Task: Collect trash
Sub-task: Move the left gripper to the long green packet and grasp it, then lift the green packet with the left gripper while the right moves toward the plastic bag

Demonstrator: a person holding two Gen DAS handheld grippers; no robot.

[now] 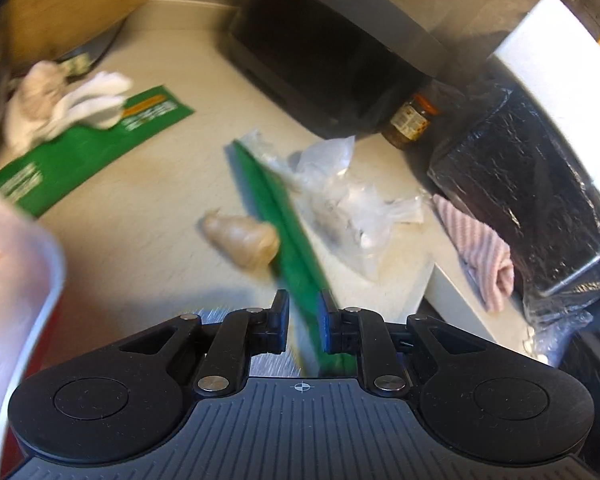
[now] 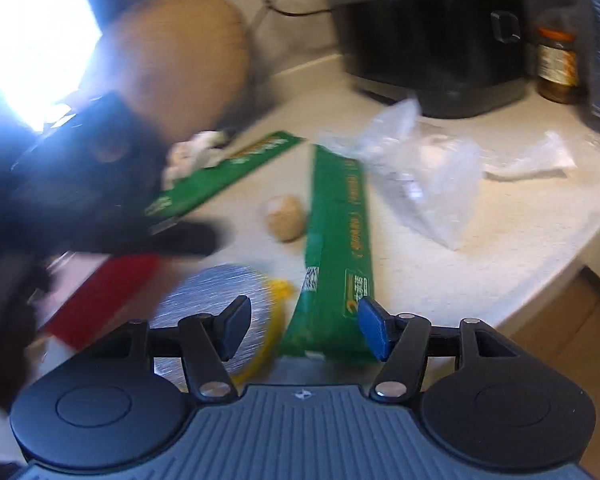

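My left gripper (image 1: 304,312) is shut on a long green wrapper (image 1: 276,216), seen edge-on, held above the white counter (image 1: 148,216). The same wrapper shows flat in the right wrist view (image 2: 336,240). My right gripper (image 2: 304,320) is open, its fingers either side of the wrapper's near end. A second green wrapper (image 1: 88,148) lies at the left with crumpled white tissue (image 1: 60,104) on it; both show in the right wrist view (image 2: 228,168) (image 2: 192,152). Clear plastic bags (image 1: 340,188) (image 2: 420,172) and a beige lump (image 1: 244,240) (image 2: 284,218) lie on the counter.
A black cooker (image 1: 332,48) (image 2: 432,44) and a jar (image 1: 412,120) (image 2: 556,64) stand at the back. A striped pink cloth (image 1: 480,252) and a black wrapped block (image 1: 528,200) sit right. A round wooden board (image 2: 180,44), a red item (image 2: 104,300) and a metal lid (image 2: 216,300) are left.
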